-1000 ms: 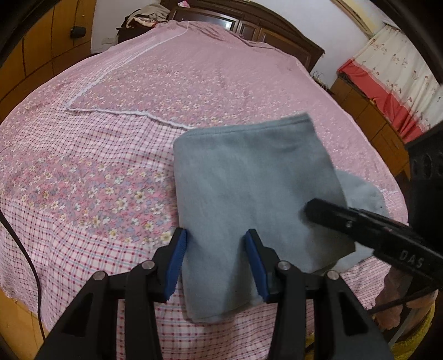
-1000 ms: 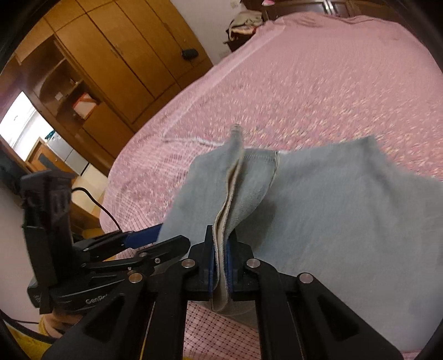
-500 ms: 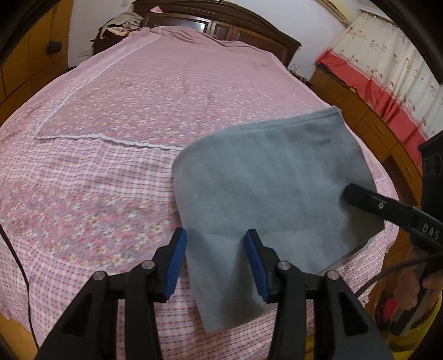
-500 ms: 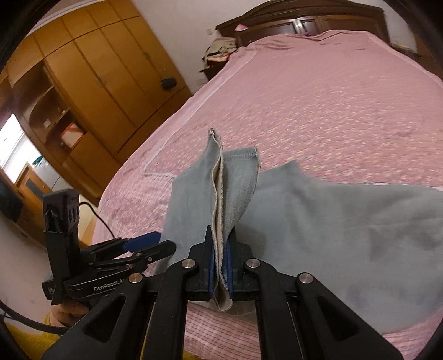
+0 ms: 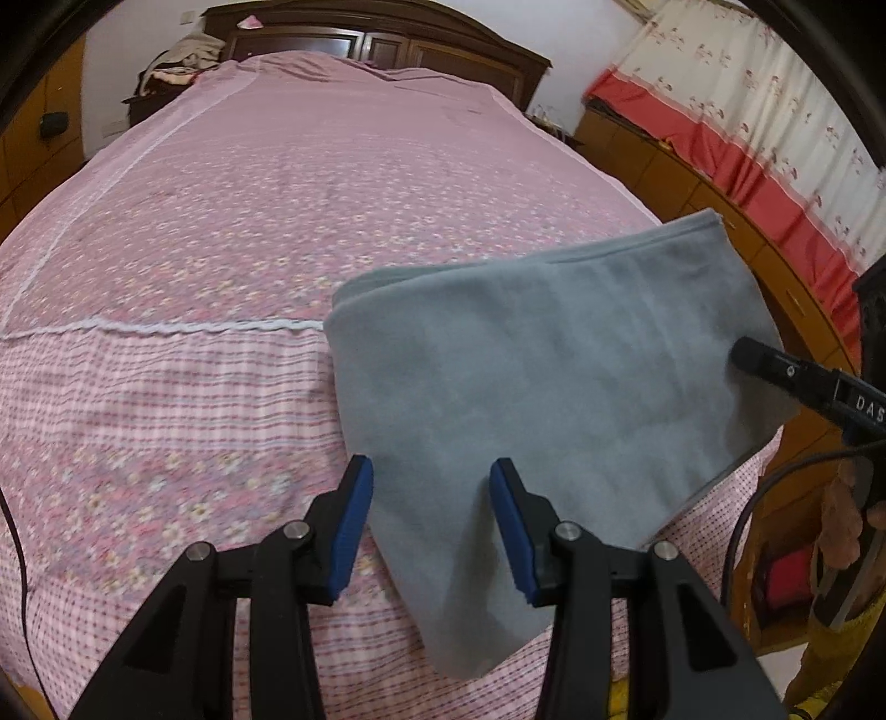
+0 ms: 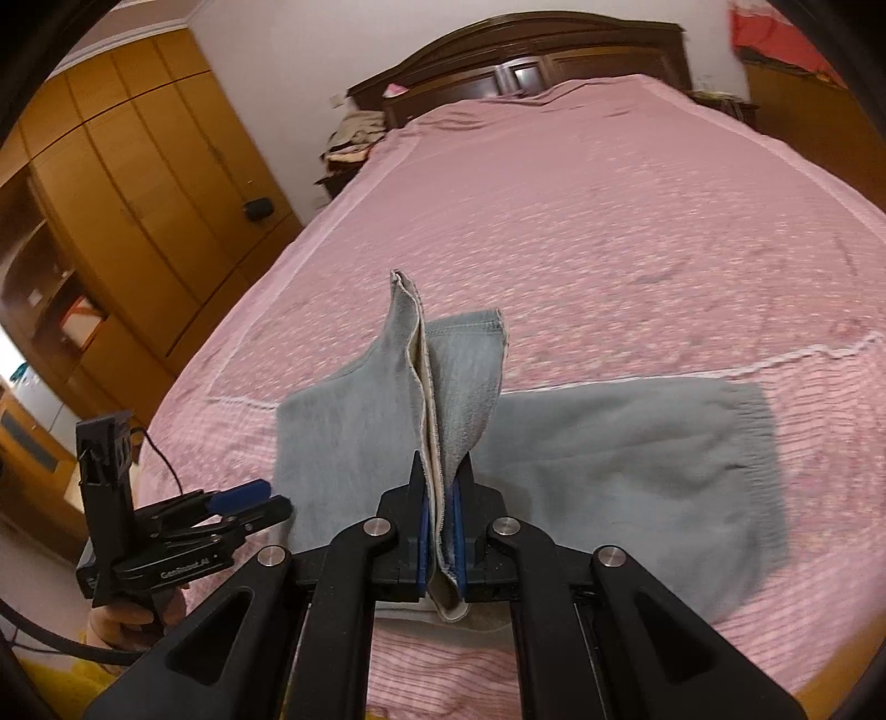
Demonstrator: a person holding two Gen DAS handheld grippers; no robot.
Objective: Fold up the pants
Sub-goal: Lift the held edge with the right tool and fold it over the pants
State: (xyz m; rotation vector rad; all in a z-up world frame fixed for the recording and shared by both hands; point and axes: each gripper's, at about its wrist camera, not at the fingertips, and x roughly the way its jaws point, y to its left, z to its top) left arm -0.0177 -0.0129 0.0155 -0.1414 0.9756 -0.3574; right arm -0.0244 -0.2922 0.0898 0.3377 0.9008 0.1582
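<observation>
1. Since a second ago both hands have shifted across the foot of the bed (image 5: 232,232). In the left wrist view the pants (image 5: 554,387) now lie further right, and the headboard (image 5: 387,33) has swung toward the middle of the view.
2. In the right wrist view the pinched edge of the pants (image 6: 437,399) now stands taller and more upright than before, with the rest of the cloth spread flatter to the right.
3. Right tongs (image 6: 440,531): pressed together, pinching a doubled edge of the grey pants. The pale inner side shows between the layers, and a stitched hem sits at the top of the raised flap.
4. Left tongs (image 5: 429,531): spread, blue pads (image 5: 349,531) apart, nothing gripped. They hover over the near corner of the pants; the cloth shows between the pads, but contact cannot be told.
5. Pants: folded grey bundle lying on the pink flowered bedspread near the foot of the bed, one corner reaching toward the bed's edge. One side is lifted by the right tongs.
6. Right tongs (image 5: 775,368) enter the left wrist view from the right, tip at the far side of the pants.
7. Left tongs (image 6: 243,498) show at lower left in the right wrist view, just beside the pants' left edge, held by a hand (image 6: 127,615).
8. Surroundings: wooden wardrobe (image 6: 111,166) on the left, red and white curtain (image 5: 747,111) on the right, clothes heaped (image 6: 354,133) by the headboard.
</observation>
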